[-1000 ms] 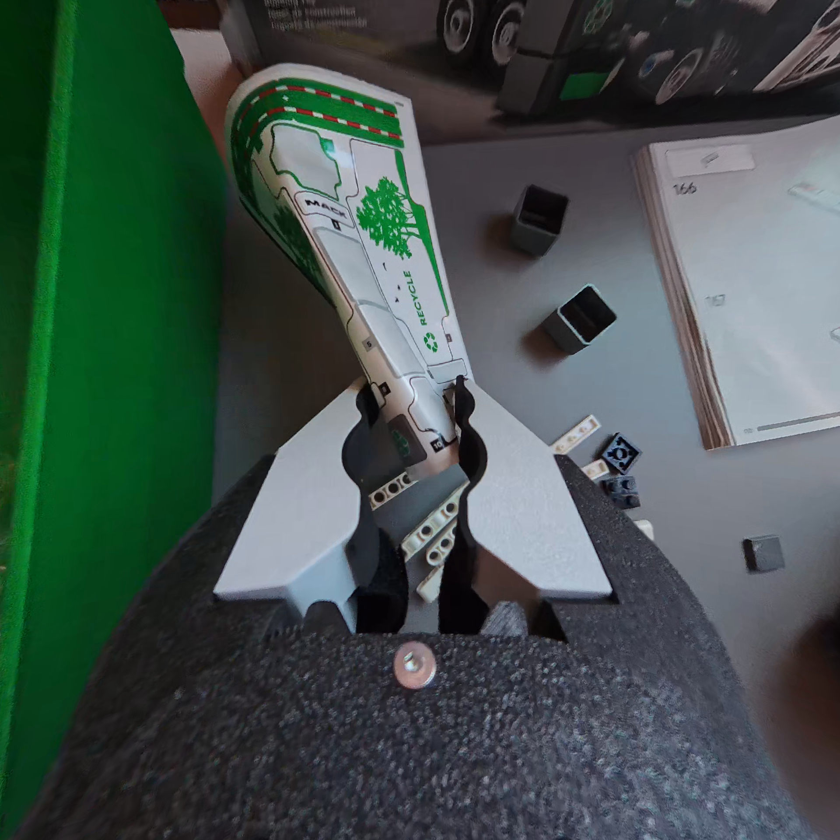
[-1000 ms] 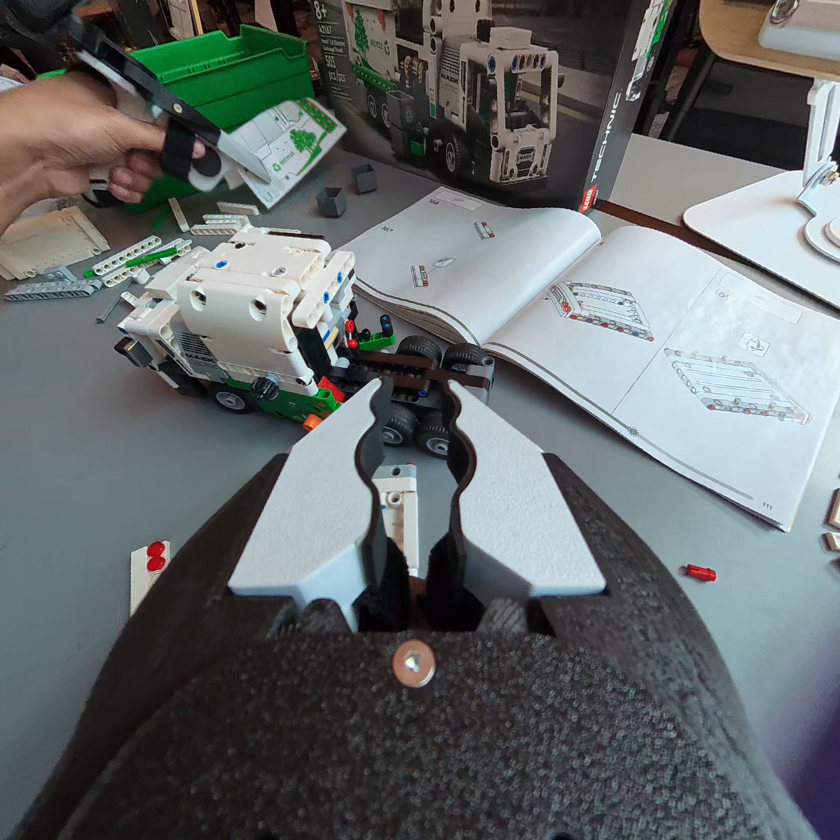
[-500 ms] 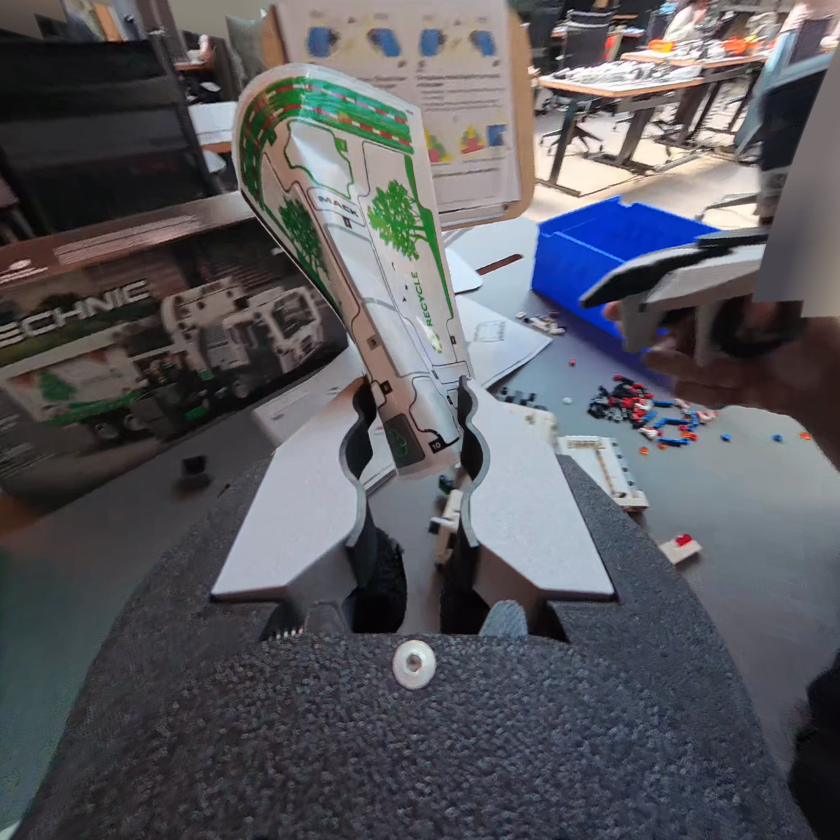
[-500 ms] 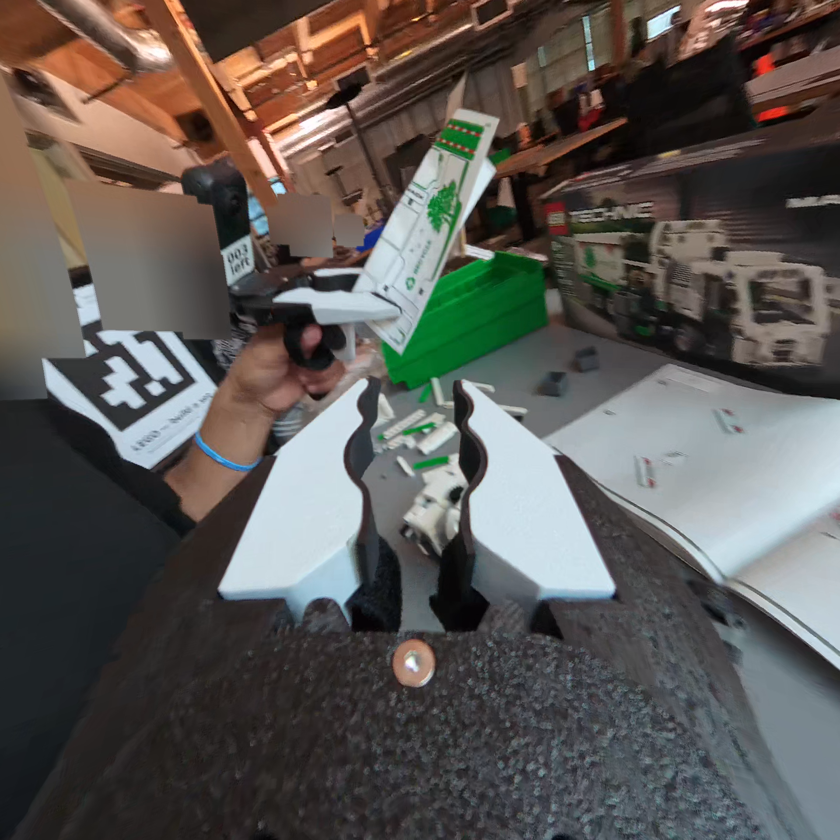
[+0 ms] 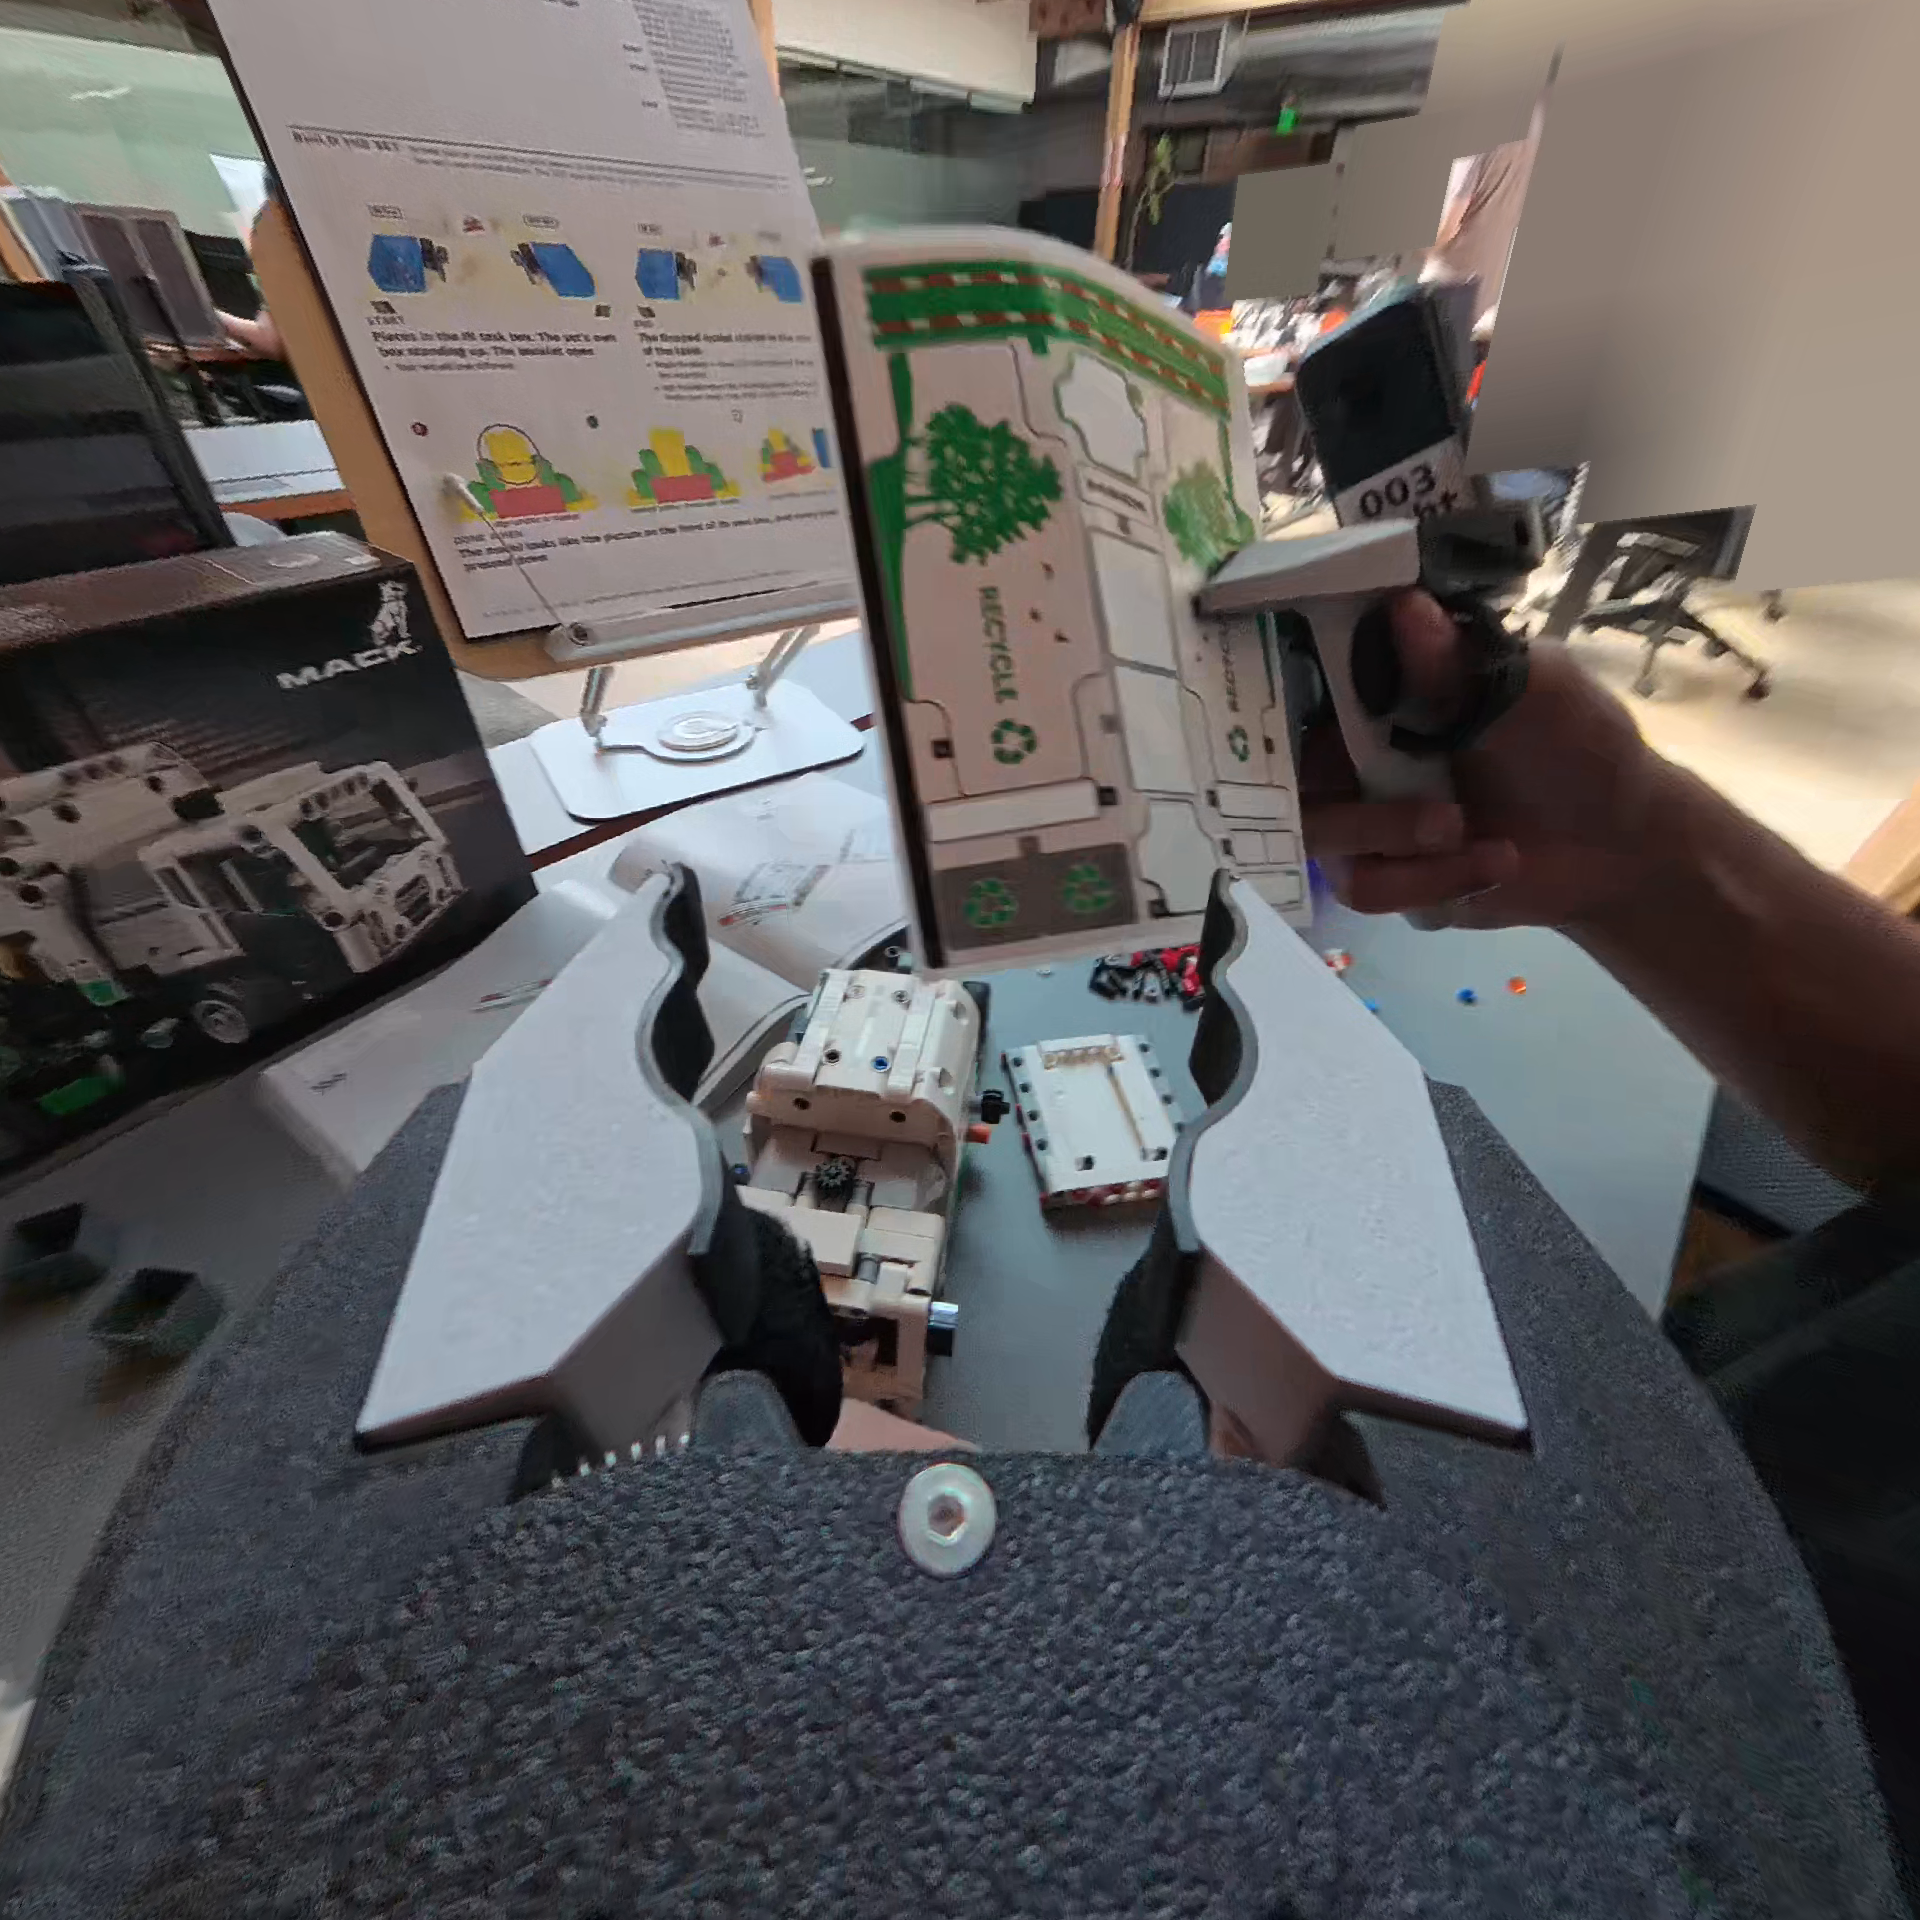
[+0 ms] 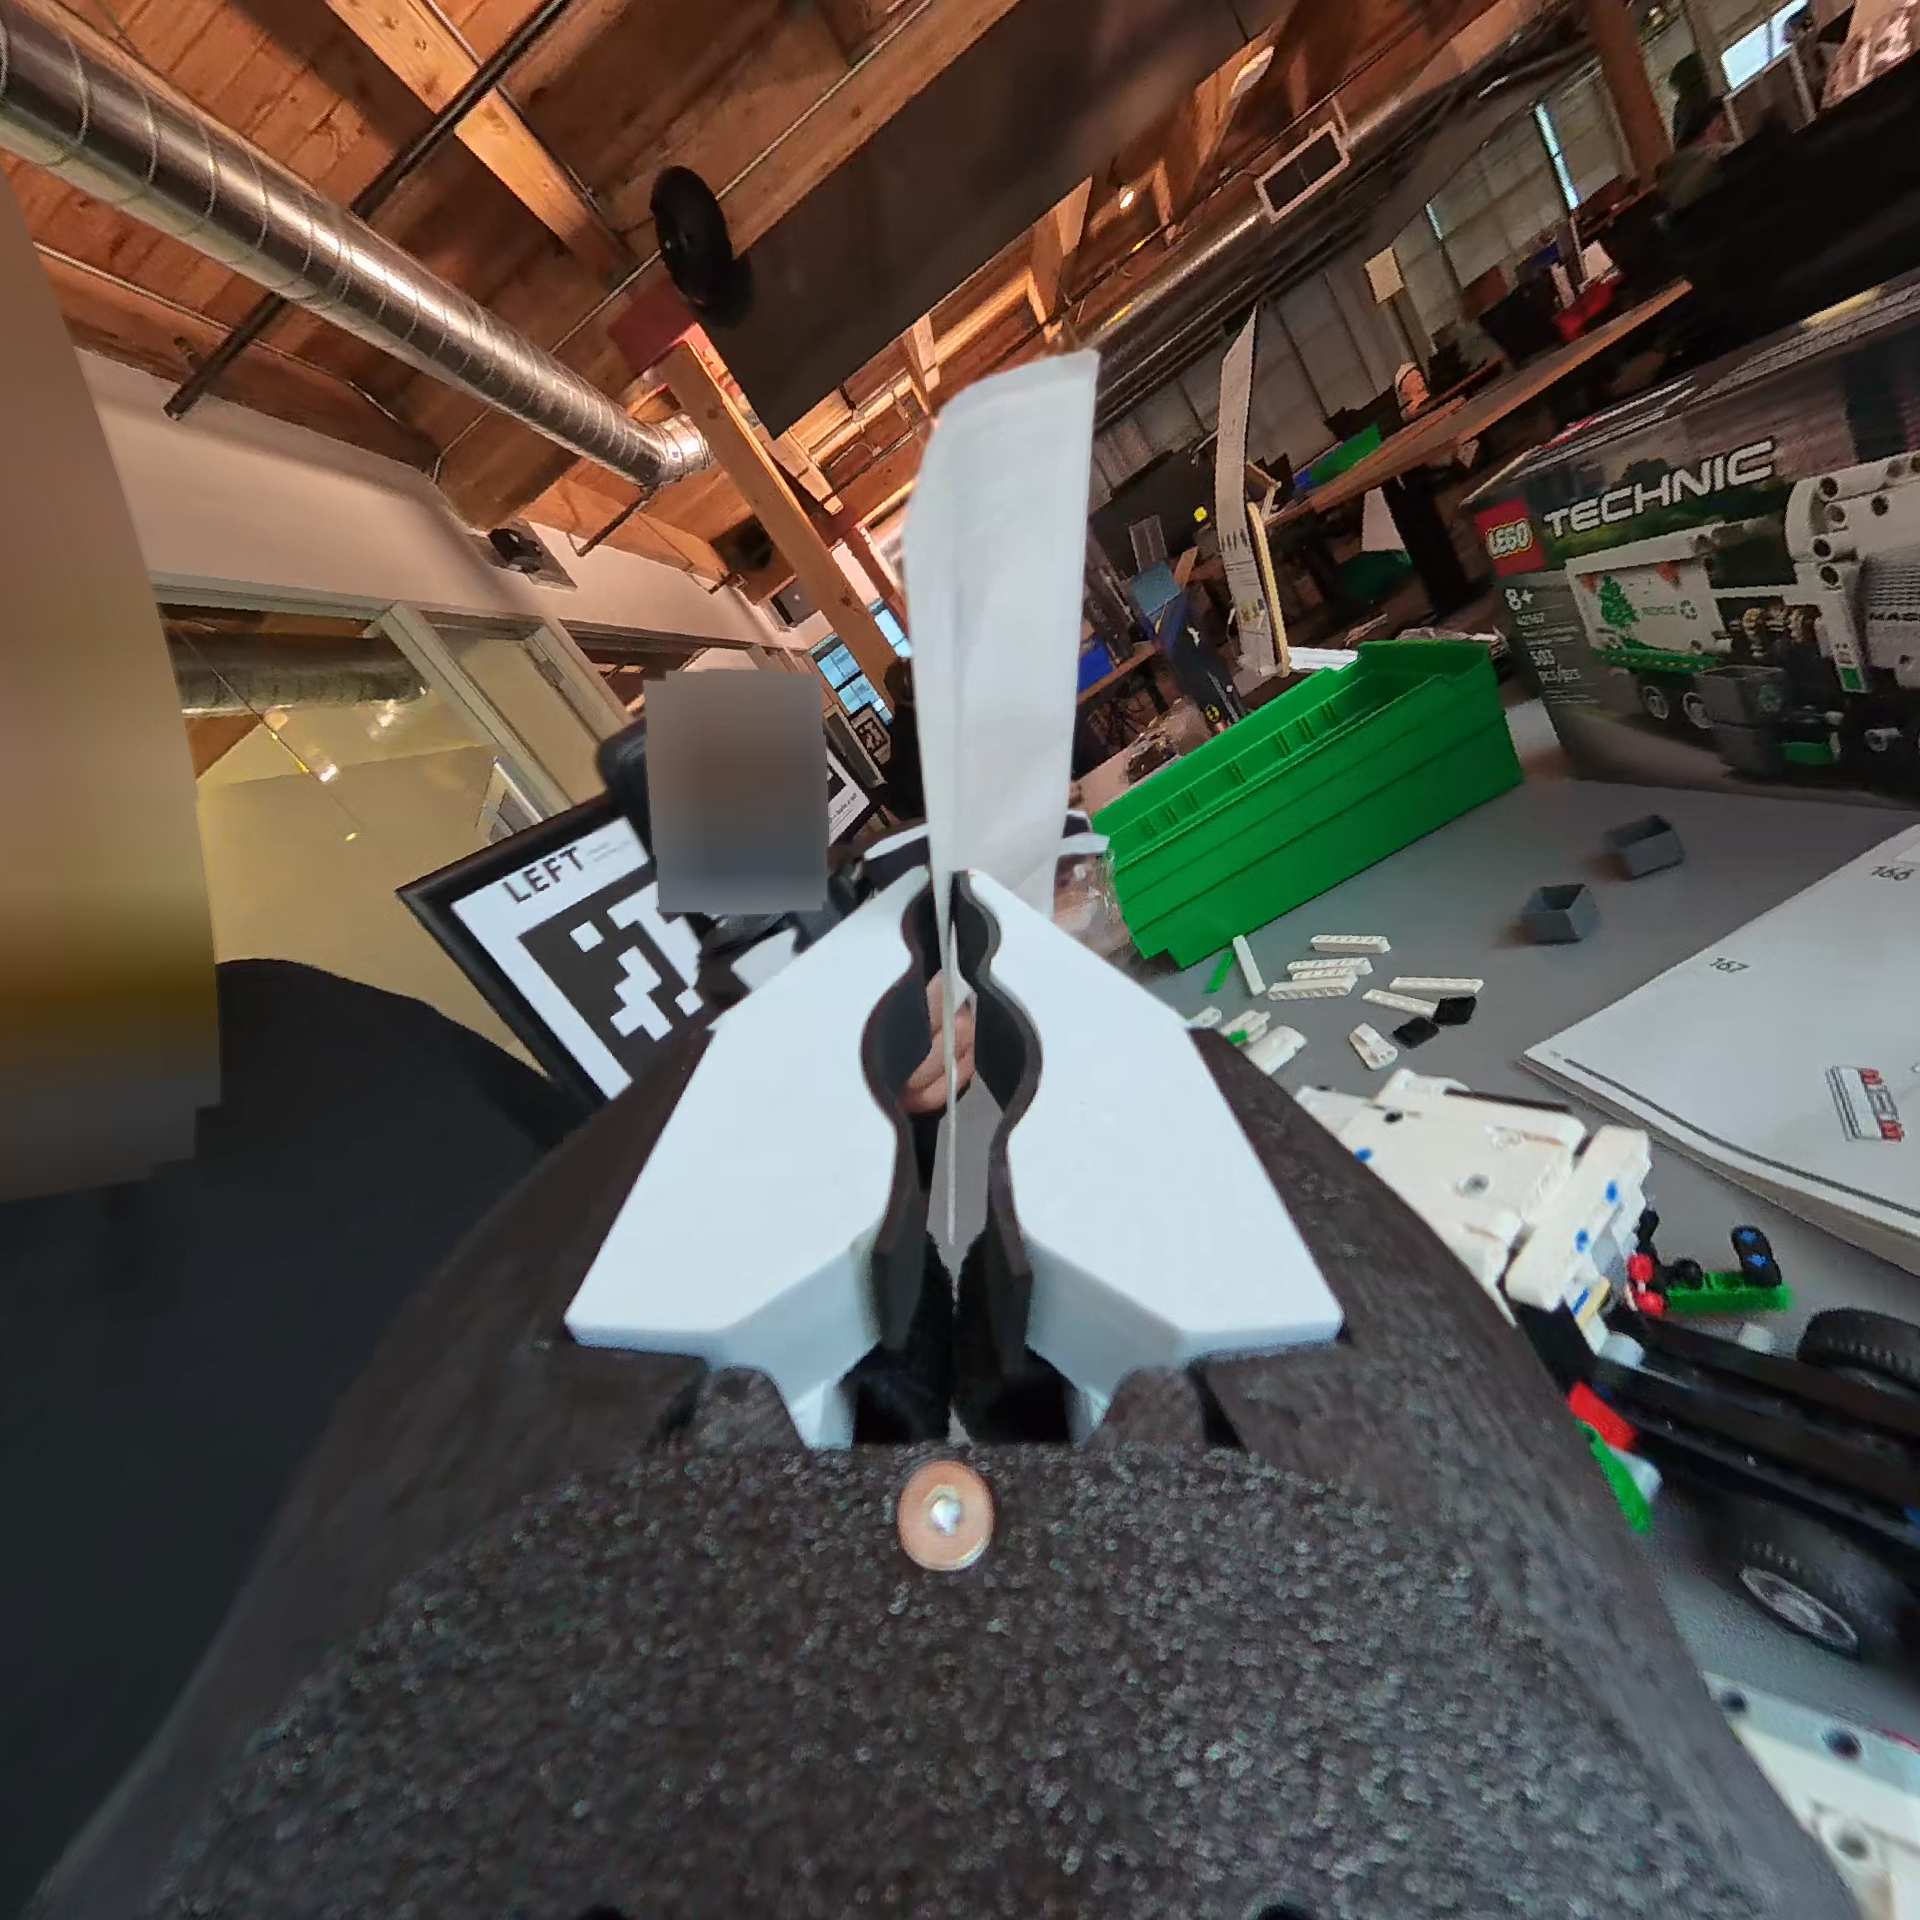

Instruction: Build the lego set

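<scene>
White and green sticker sheet (image 5: 1049, 623) stood upright in mid-air, pinched at its right edge by the right gripper (image 5: 1205, 597), pads tight on it, a hand (image 5: 1475, 800) wrapped round the handle. The left gripper (image 5: 945, 935) hung just below the sheet's bottom edge, fingers spread wide on nothing. Underneath sat a white brick truck (image 5: 873, 1101) on the grey table (image 5: 1538, 1060), with clear air between.

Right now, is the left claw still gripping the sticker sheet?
No, the left claw stands wide open and the sticker sheet is pinched at its edge by the right claw instead.
</scene>
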Motion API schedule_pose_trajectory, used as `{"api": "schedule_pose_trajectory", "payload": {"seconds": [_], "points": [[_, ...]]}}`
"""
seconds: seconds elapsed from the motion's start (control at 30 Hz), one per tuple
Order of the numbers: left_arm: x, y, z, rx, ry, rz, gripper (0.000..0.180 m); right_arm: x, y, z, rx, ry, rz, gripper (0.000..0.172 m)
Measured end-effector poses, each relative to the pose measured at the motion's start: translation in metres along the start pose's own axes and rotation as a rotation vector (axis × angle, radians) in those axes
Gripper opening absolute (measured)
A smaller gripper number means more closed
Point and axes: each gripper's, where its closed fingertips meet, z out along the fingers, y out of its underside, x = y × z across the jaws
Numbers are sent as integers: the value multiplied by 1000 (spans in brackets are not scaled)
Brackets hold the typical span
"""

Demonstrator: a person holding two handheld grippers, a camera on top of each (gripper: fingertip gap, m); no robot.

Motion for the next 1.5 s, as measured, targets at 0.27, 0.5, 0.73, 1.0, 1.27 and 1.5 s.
{"api": "schedule_pose_trajectory", "payload": {"seconds": [0.27, 0.5, 0.73, 1.0, 1.27, 1.5], "points": [[63, -2, 10, 39, 616, -485, 86, -21, 54, -38, -296, -102, -1, 0], [67, 30, 28, -85, 605, -529, 27, -3, 76, -41, -387, 41, -44, 0], [67, 43, 38, -112, 558, -511, 2, 8, 84, -40, -413, 60, -2, 0], [47, 50, 43, -105, 511, -669, 0, 34, 66, -40, -300, 212, -93, 19], [45, 57, 47, -90, 512, -810, 0, 15, 54, -20, -309, 519, -758, 24], [57, 56, 42, -106, 566, -738, 0, 36, 73, -14, -363, 498, -658, 25]]}}
